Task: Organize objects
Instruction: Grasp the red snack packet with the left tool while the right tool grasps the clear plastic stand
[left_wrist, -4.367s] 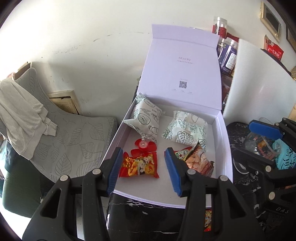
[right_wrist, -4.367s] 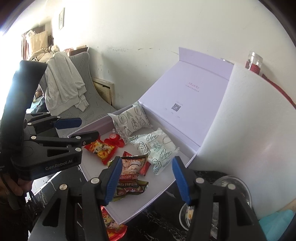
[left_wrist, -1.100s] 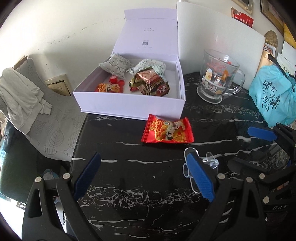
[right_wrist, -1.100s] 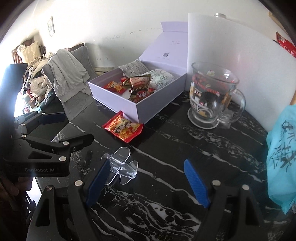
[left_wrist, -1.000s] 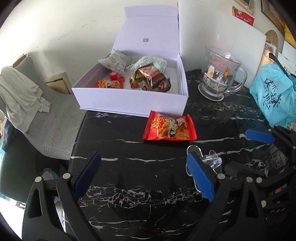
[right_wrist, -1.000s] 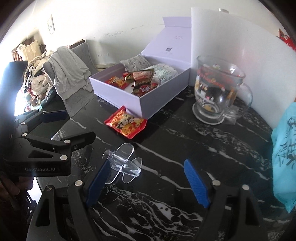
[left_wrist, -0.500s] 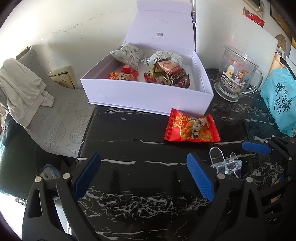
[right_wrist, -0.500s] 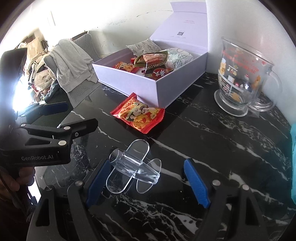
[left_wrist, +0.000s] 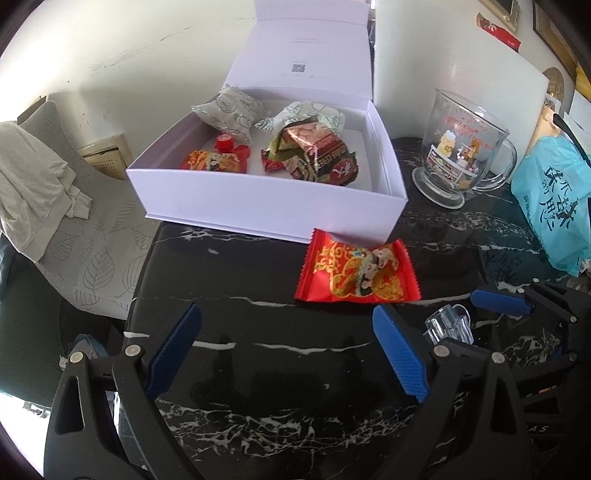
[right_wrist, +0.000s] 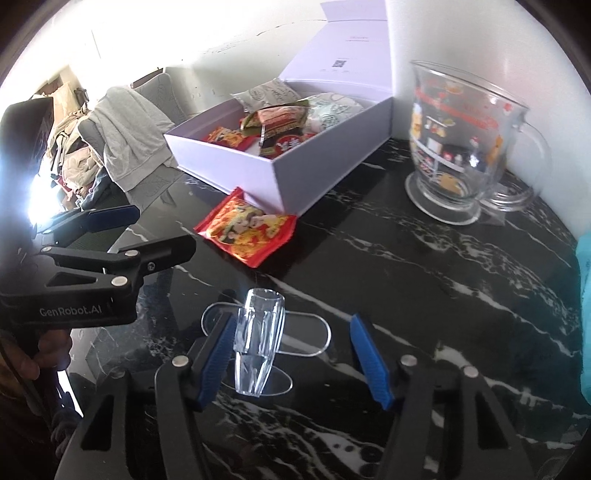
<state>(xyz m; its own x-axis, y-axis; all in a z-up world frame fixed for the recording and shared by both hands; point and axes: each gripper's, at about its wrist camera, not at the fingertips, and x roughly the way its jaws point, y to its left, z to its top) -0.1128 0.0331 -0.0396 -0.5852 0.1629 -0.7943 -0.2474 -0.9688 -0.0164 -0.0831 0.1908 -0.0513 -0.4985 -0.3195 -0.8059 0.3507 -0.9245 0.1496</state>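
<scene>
An open white box holds several snack packets on the black marble table; it also shows in the right wrist view. A red snack packet lies on the table against the box's front, also seen from the right wrist. A clear plastic holder lies between my right gripper's open fingers, close to the left one. My right gripper is open around it. My left gripper is open and empty, just short of the red packet. The clear holder shows beside its right finger.
A glass mug stands right of the box, with a white board behind it. A blue plastic bag lies at the far right. A grey chair with a draped cloth stands left of the table edge.
Both grippers have moved forward and down toward the table. The right gripper's fingers now straddle the clear holder. The red packet is nearer the left gripper.
</scene>
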